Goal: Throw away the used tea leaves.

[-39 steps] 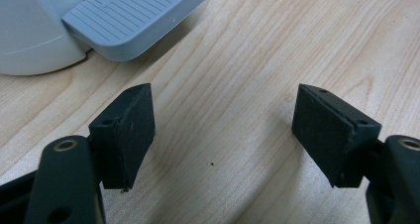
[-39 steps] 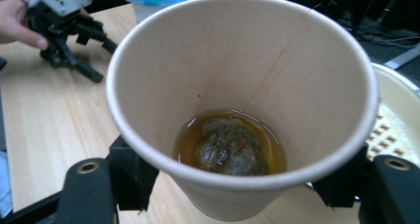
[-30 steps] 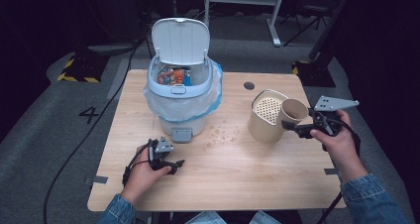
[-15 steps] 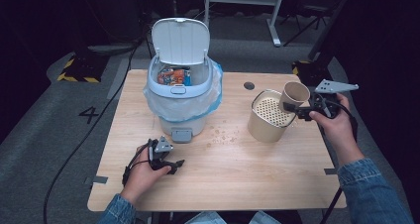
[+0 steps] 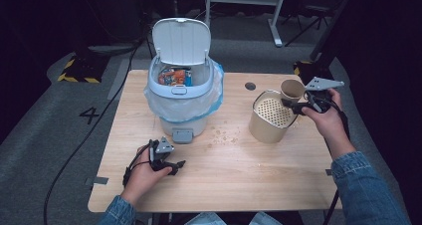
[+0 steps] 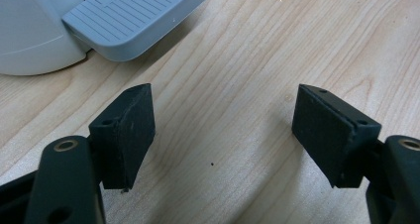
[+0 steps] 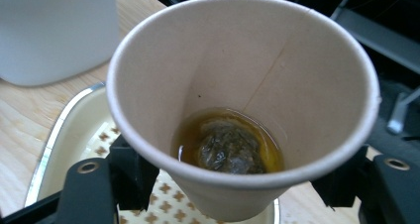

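Observation:
A paper cup (image 5: pixel 292 89) with brown liquid and a wet tea bag (image 7: pixel 230 147) in it hangs over the far right rim of a beige container with a perforated strainer insert (image 5: pixel 263 130). My right gripper (image 5: pixel 293 100) is shut on the cup's lower wall, and its jaws have just closed a little further on it. In the right gripper view the cup (image 7: pixel 242 85) stands upright between the jaws of that gripper (image 7: pixel 237 184), above the strainer (image 7: pixel 74 135). My left gripper (image 5: pixel 176 167) rests open on the table, in front of the white pedal bin (image 5: pixel 181 100); nothing lies between its jaws (image 6: pixel 223 125).
The bin's lid stands open, a blue-edged liner hangs over its rim, and snack wrappers (image 5: pixel 174 76) lie inside. Its grey pedal (image 6: pixel 133 21) is just ahead of the left gripper. Crumbs (image 5: pixel 224 134) dot the wooden table (image 5: pixel 224 185) between bin and container.
My right hand has carried the cup away from the person, from beside the container's right rim to above its far right edge. The left hand has stayed put.

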Available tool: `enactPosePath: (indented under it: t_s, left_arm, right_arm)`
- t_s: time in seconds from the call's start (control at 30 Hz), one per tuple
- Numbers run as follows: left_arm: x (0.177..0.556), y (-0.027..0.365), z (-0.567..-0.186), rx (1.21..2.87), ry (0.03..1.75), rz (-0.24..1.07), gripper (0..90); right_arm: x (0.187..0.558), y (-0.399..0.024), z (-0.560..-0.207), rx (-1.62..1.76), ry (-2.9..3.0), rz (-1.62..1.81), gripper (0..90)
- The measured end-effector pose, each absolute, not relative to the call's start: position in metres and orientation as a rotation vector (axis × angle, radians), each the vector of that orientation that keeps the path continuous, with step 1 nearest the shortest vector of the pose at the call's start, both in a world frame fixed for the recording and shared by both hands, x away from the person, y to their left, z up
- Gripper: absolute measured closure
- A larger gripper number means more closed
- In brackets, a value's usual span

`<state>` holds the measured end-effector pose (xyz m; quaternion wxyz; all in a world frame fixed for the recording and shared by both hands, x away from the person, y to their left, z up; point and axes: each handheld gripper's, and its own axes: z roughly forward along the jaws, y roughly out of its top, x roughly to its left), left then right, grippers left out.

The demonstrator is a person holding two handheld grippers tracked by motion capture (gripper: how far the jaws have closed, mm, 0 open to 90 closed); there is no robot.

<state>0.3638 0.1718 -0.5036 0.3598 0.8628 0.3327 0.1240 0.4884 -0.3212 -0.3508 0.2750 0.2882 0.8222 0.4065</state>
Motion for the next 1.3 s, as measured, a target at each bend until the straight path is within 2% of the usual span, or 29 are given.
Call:
enactPosePath:
  t_s: [0.67,1.3]
  left_arm:
    - [0.364,0.172,-0.504,2.223,0.861,0.326,25.4]
    - [0.365,0.172,-0.504,2.222,0.866,0.327,25.4]
  right_arm:
    - [0.494,-0.32,-0.348,0.369,2.101,0.691,32.8]
    - [0.475,-0.298,-0.354,-0.081,1.852,0.026,34.0]
